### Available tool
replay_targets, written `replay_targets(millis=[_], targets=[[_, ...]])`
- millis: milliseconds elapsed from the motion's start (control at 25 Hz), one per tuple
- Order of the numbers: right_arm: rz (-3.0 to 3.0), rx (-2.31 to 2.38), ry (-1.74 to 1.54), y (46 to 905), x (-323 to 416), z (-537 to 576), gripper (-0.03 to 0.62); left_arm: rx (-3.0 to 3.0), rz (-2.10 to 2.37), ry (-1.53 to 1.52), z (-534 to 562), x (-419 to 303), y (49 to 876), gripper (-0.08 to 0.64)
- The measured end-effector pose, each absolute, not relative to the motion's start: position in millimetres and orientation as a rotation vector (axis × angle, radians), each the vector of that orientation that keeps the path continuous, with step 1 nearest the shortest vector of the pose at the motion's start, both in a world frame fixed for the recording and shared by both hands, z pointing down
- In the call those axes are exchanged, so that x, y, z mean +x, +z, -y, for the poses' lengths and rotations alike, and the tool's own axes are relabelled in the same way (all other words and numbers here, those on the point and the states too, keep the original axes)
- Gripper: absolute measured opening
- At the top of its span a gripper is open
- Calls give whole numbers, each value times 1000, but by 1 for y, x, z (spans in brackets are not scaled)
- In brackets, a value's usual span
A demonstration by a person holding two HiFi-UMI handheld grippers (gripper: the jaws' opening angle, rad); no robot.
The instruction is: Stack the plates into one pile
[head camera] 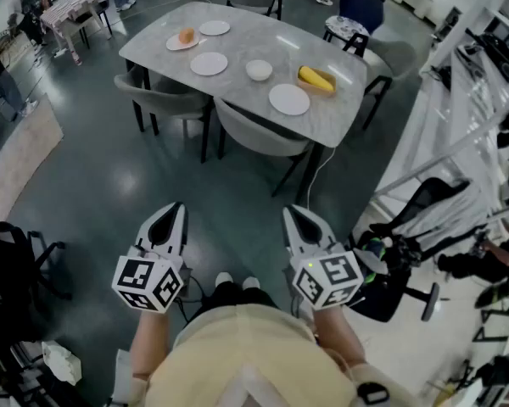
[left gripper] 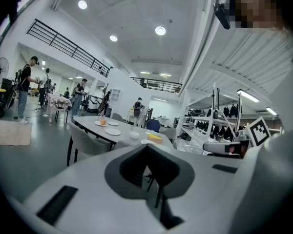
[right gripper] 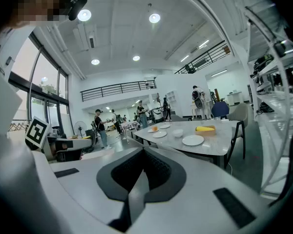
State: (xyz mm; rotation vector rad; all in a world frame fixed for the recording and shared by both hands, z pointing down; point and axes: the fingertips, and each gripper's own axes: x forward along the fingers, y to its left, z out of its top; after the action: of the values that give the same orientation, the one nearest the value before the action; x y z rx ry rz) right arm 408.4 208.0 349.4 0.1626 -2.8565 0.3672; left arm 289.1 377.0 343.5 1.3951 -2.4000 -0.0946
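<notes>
Several white plates lie apart on a grey marble table (head camera: 339,115) far ahead of me. One plate (head camera: 289,99) is at the near right, one plate (head camera: 209,64) sits mid-table, and another plate (head camera: 214,28) is at the far side. A fourth plate (head camera: 183,41) carries an orange fruit. A small white bowl (head camera: 259,70) and a banana (head camera: 316,79) lie among them. My left gripper (head camera: 175,210) and right gripper (head camera: 293,214) are held low over the floor, well short of the table, both shut and empty. The right gripper view shows the near plate (right gripper: 193,140) beyond its shut gripper (right gripper: 142,152).
Grey chairs (head camera: 254,134) are tucked under the near side of the table. White racks (head camera: 483,100) and a black office chair (head camera: 407,270) crowd the right. People stand around another table (head camera: 72,7) at the far left. A bag (head camera: 8,261) sits at my left.
</notes>
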Motion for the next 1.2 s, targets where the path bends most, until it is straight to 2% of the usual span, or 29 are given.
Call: replay_targets(millis=[720, 1200], targets=[[2855, 138, 382, 363, 415, -187, 3, 1352, 2413, -108, -352, 303, 358, -15], [2844, 145, 401, 373, 390, -168, 3, 1292, 2476, -112, -333, 249, 368, -14]])
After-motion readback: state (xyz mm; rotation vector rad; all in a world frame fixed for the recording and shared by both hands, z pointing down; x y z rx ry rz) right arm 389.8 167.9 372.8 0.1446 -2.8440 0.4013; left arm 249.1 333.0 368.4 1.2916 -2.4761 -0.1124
